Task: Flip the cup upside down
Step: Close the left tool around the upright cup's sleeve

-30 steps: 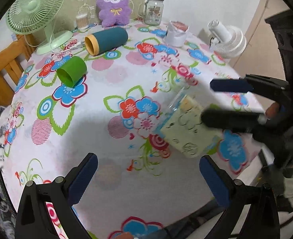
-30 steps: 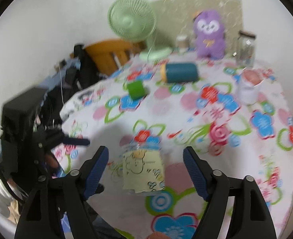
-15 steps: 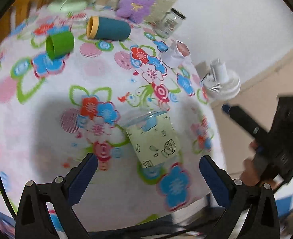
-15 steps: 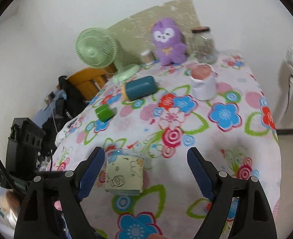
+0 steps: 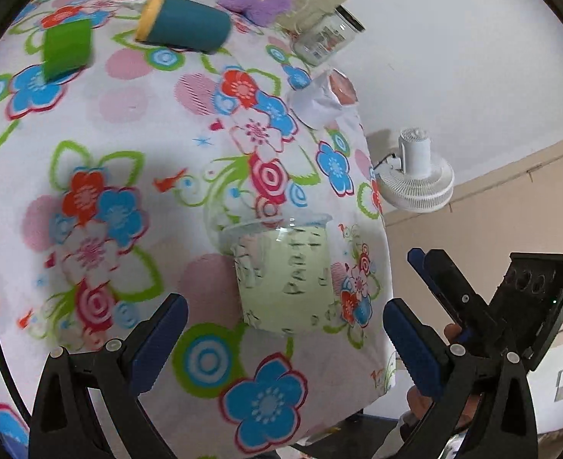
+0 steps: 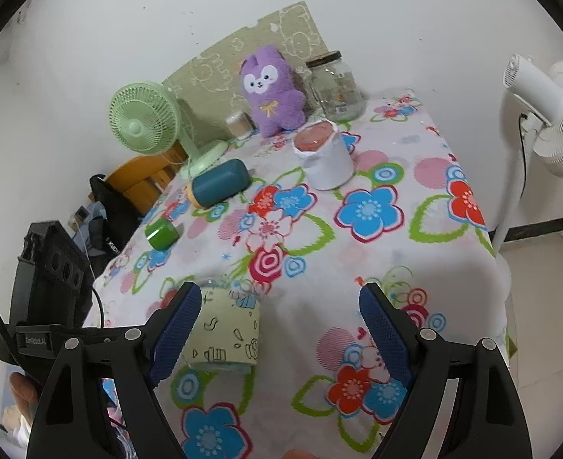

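A clear cup with a pale green printed sleeve (image 5: 281, 271) stands on the flowered tablecloth near the table's front edge. It also shows in the right wrist view (image 6: 224, 329), just behind my right gripper's left finger. My left gripper (image 5: 281, 344) is open and empty, its fingers wide on either side of the cup and nearer the camera. My right gripper (image 6: 277, 329) is open and empty, with the cup at its left side. The right gripper's fingers also show at the right of the left wrist view (image 5: 434, 279).
A green cup (image 5: 67, 48) and a teal bottle (image 5: 184, 25) lie on their sides at the back. A white wrapped pot (image 6: 321, 157), a glass jar (image 6: 335, 86), a purple plush (image 6: 272, 91) and a green fan (image 6: 147, 118) stand behind. A white floor fan (image 6: 549, 114) stands off the table's right edge.
My left gripper has swung closer and now frames the cup. My right gripper has drawn back to the right, so the cup sits at its left finger rather than between the fingers.
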